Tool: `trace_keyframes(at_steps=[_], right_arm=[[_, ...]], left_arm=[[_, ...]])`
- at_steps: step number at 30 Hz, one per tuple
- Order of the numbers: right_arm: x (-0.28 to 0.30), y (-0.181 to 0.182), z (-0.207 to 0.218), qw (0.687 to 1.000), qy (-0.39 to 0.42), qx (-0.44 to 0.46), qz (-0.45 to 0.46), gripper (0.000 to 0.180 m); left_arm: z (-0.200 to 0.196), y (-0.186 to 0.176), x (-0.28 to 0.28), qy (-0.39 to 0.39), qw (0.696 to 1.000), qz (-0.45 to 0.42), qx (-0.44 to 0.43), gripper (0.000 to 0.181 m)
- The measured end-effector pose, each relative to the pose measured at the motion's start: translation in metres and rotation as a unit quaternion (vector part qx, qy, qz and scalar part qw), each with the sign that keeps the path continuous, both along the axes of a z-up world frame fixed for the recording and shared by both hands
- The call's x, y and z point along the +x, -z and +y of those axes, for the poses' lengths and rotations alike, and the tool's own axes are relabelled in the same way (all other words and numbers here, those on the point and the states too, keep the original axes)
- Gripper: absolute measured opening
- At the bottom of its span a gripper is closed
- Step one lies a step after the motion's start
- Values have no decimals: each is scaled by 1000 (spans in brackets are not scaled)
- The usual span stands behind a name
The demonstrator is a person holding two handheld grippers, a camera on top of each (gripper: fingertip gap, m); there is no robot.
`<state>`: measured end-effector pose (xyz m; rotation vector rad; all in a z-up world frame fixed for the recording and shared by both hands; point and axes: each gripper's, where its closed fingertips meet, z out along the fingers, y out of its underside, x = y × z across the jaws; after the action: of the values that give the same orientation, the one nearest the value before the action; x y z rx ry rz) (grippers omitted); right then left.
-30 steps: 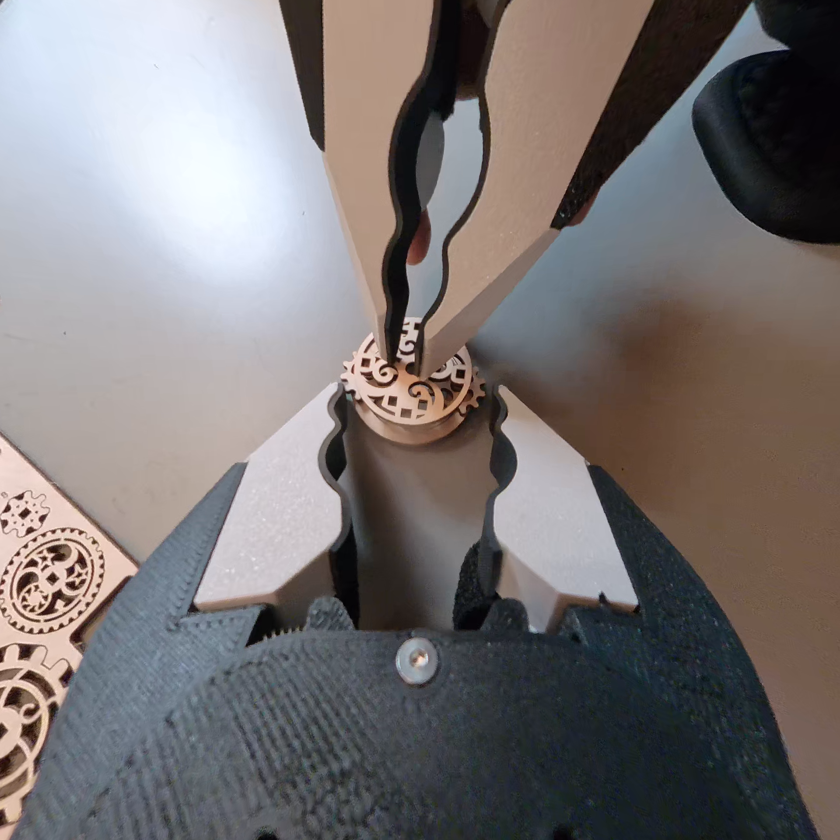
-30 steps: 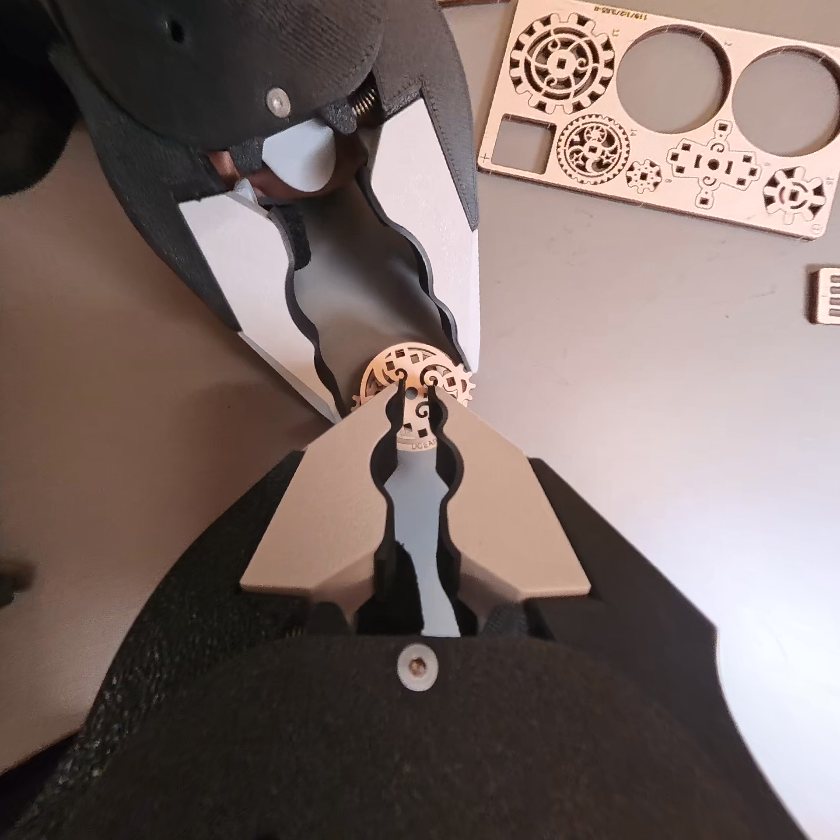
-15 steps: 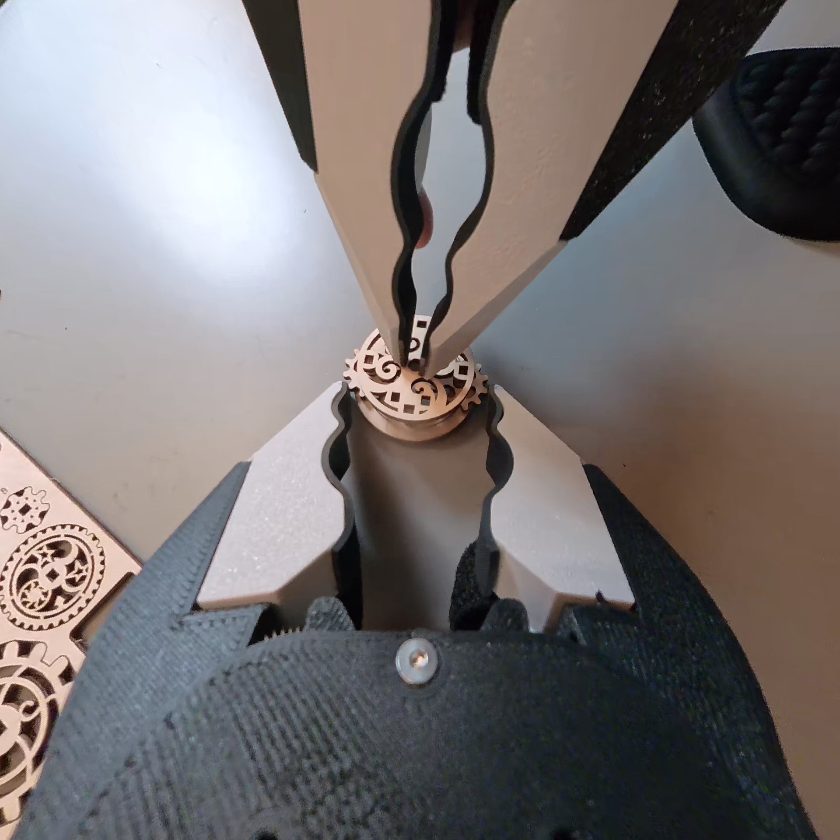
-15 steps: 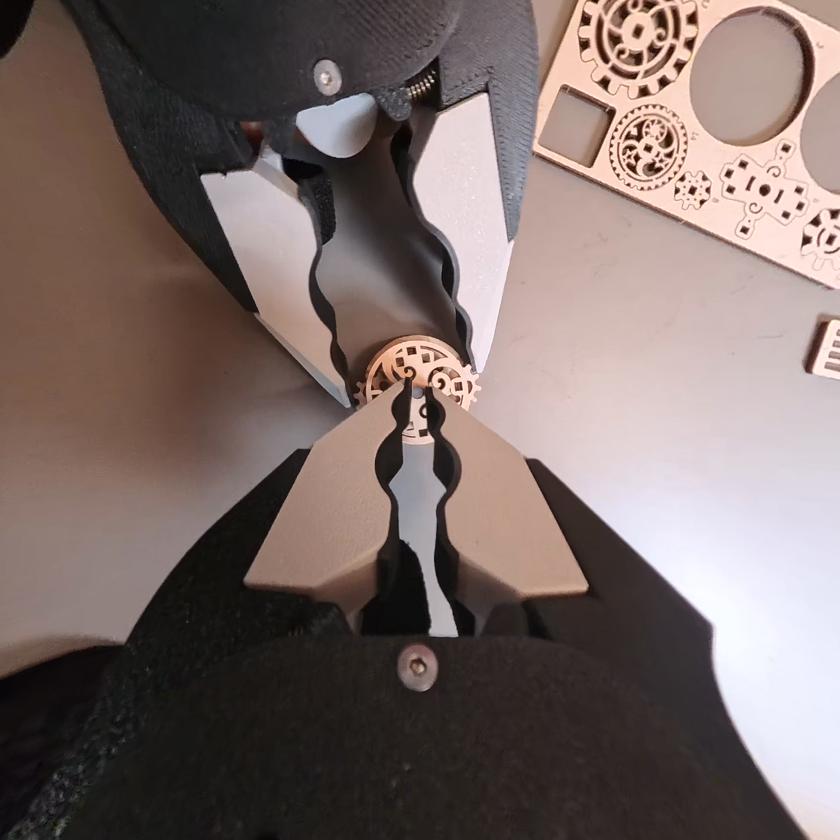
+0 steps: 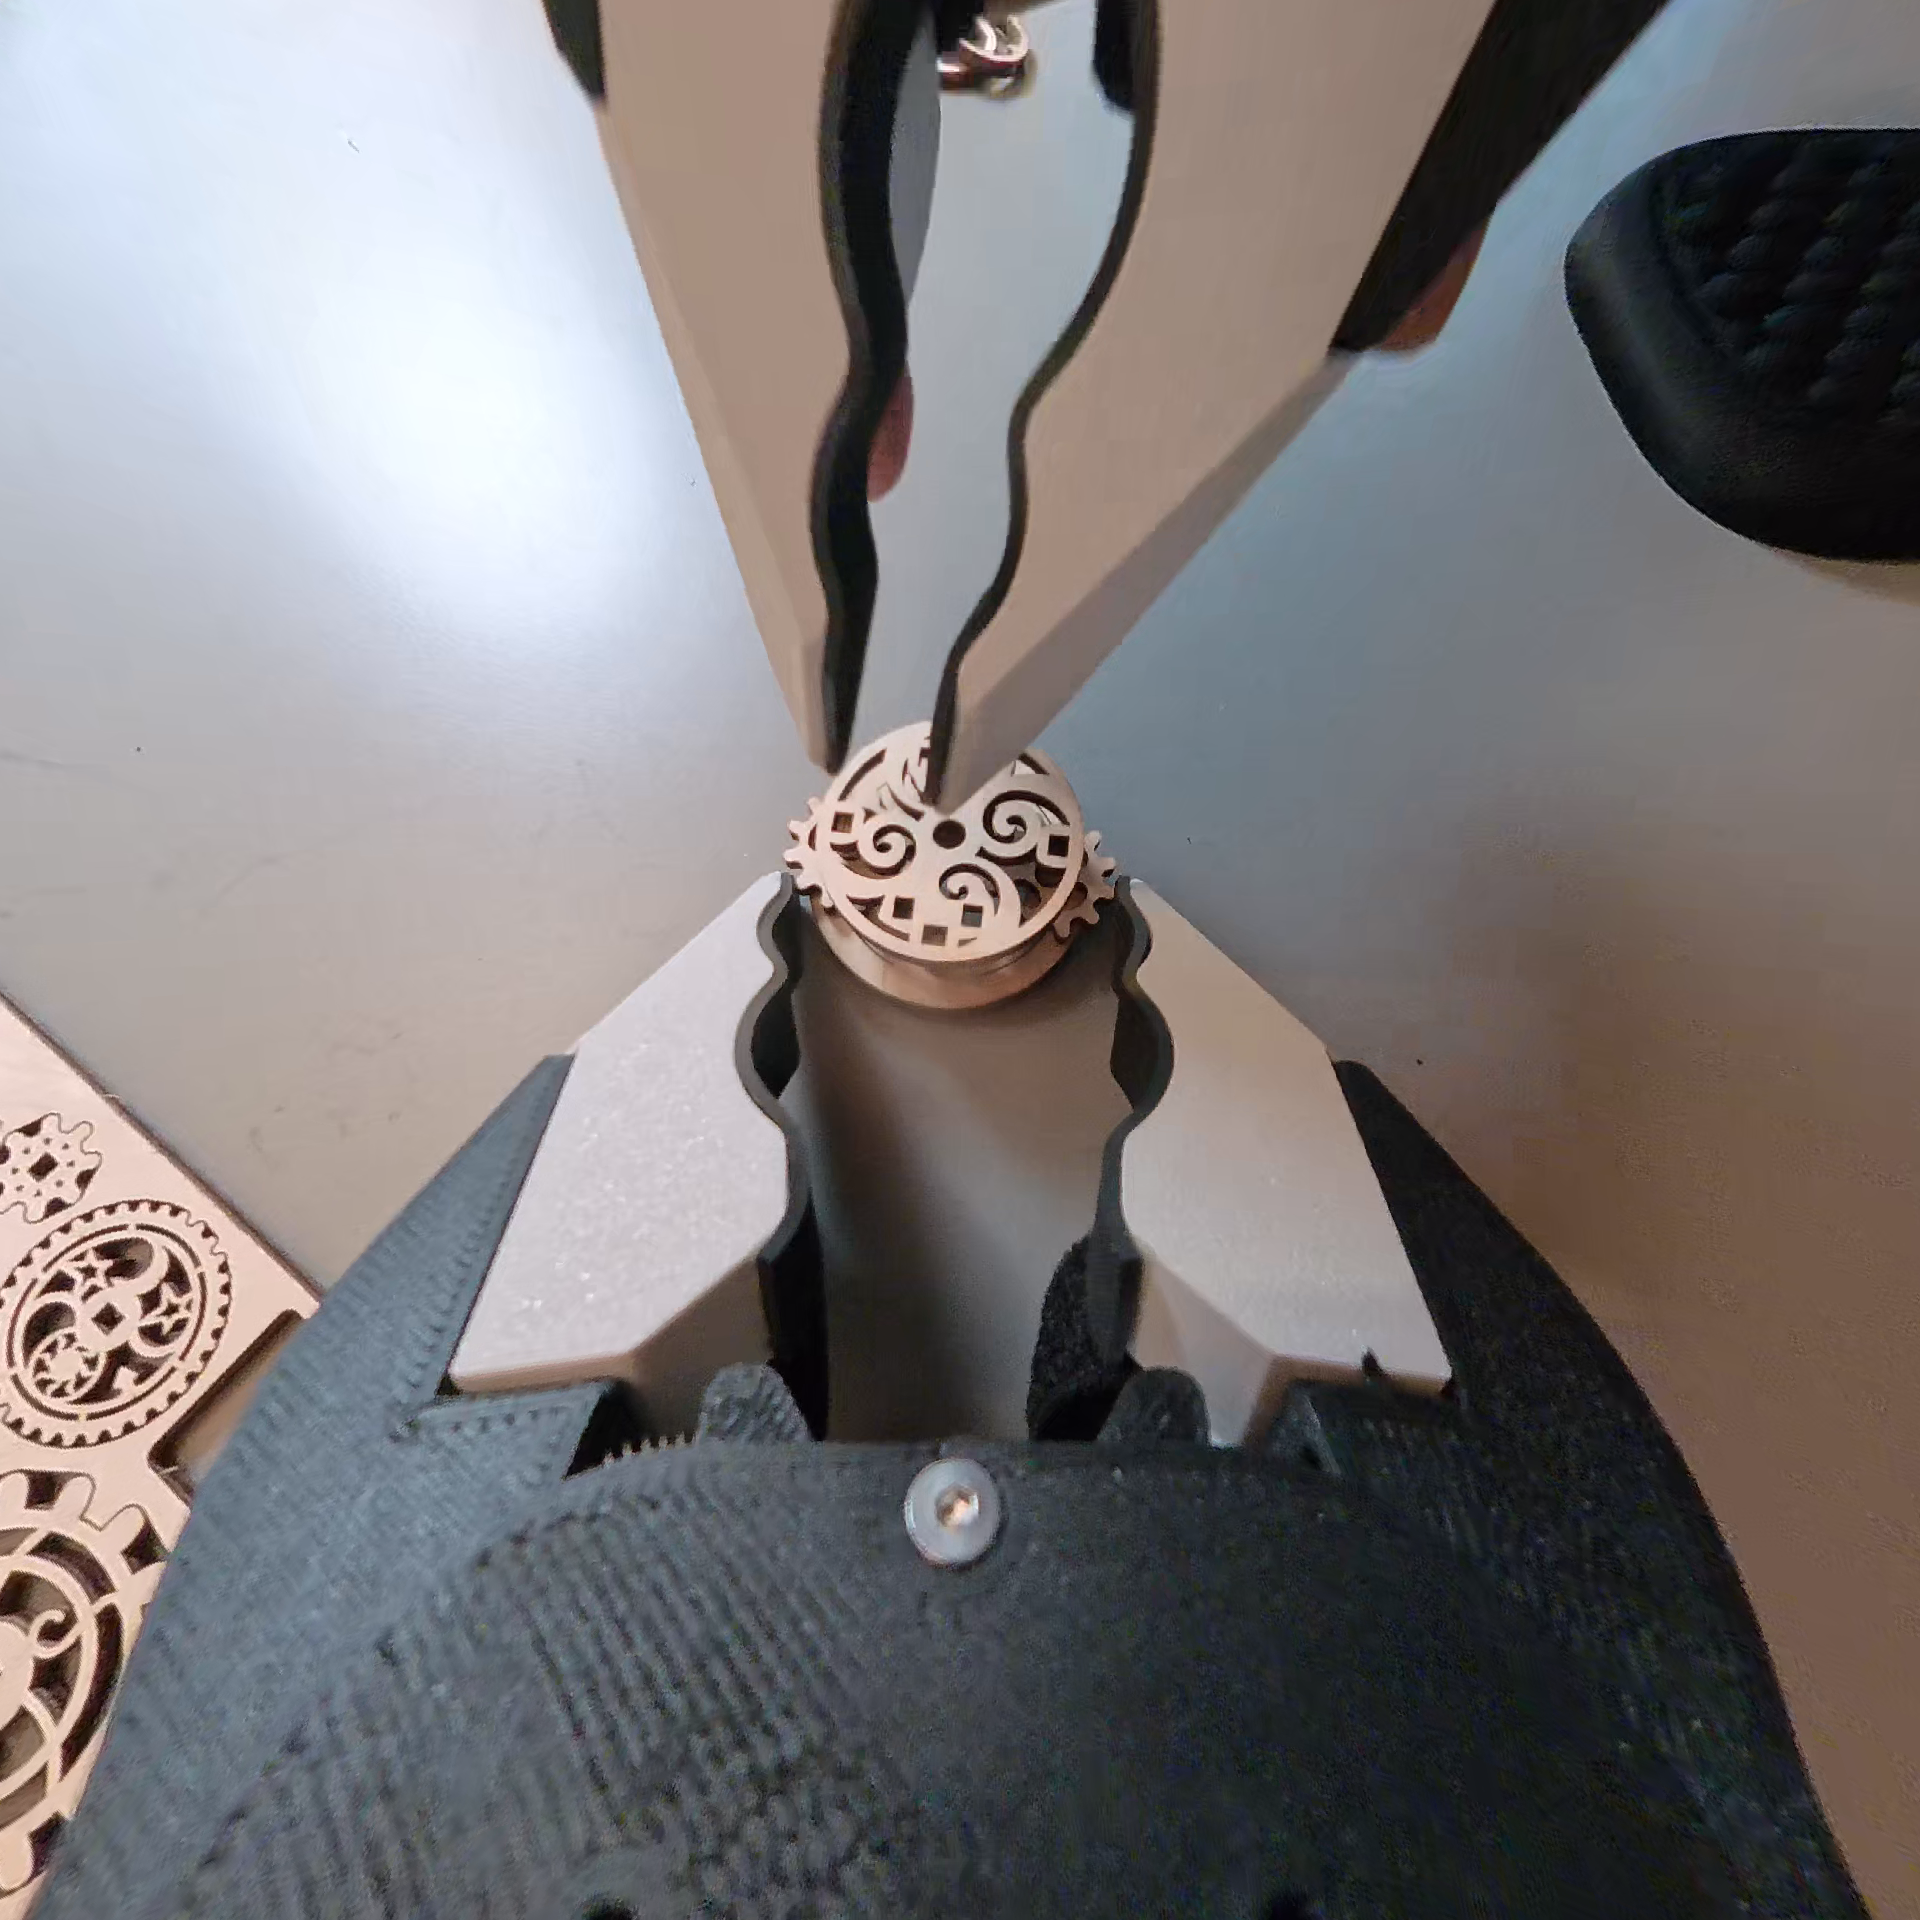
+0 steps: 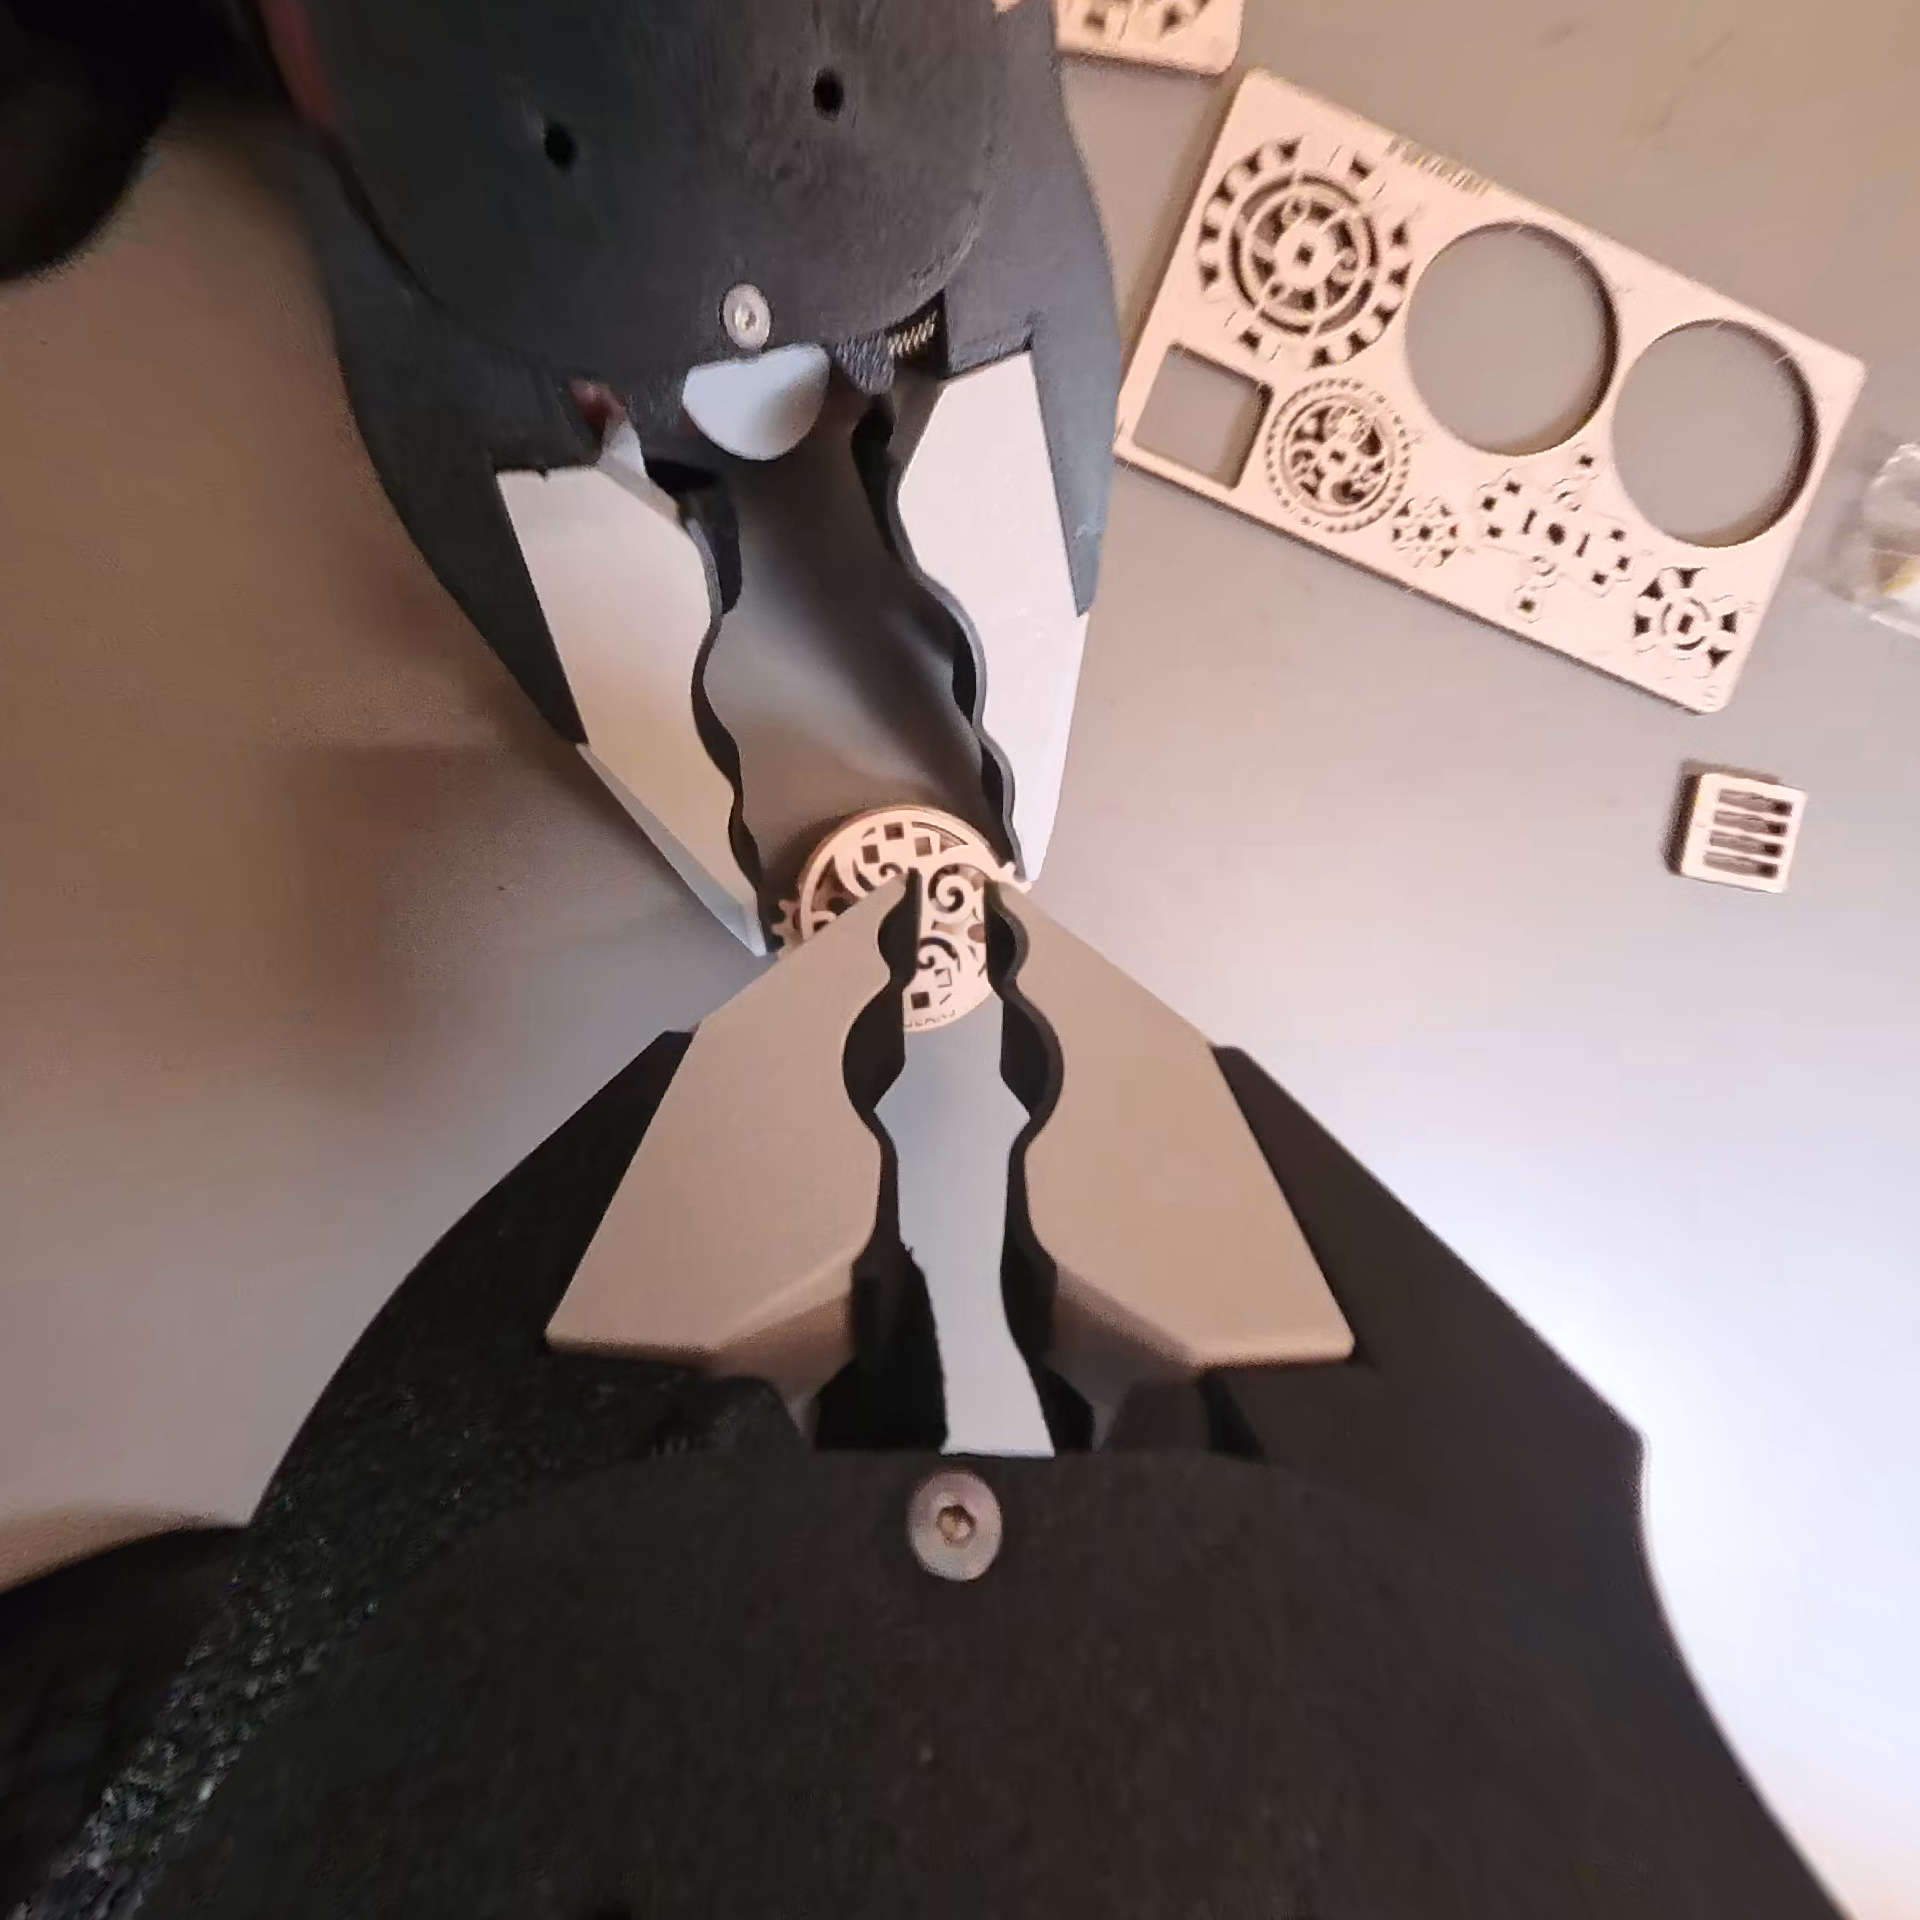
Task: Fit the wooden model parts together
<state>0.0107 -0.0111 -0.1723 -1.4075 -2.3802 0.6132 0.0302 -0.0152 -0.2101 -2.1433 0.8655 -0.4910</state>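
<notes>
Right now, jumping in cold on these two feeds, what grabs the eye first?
Dead centre, a small round pale wooden fretwork gear stack sits pinched at its sides by the left claw. The right claw comes from the opposite side, its narrowly parted tips on the top disc. Farther off on the grey table lies a pale wooden parts sheet with two empty round holes.

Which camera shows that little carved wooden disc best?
The left wrist view: the disc faces the camera nearly whole, with its centre hole and the gear teeth beneath showing. In the right wrist view the right gripper covers part of it, and the picture is blurrier.
</notes>
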Motion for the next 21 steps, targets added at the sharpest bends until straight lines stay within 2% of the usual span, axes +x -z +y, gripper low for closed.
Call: trace_keyframes(at_steps=[1,4,8,15,21], right_arm=[[0,-4,1,1000,5,-7,13,12],[4,-7,0,999,23,-32,27,33],[8,1,-2,996,51,-57,54,50],[12,18,-9,992,56,-90,72,46],[12,18,-12,990,52,-102,82,41]], left_arm=[[0,0,0,0,1000,0,0,59],[-1,0,0,3,1000,3,2,59],[-3,0,3,16,1000,6,4,59],[-6,1,5,28,1000,11,8,59],[-6,2,5,31,999,19,11,59]])
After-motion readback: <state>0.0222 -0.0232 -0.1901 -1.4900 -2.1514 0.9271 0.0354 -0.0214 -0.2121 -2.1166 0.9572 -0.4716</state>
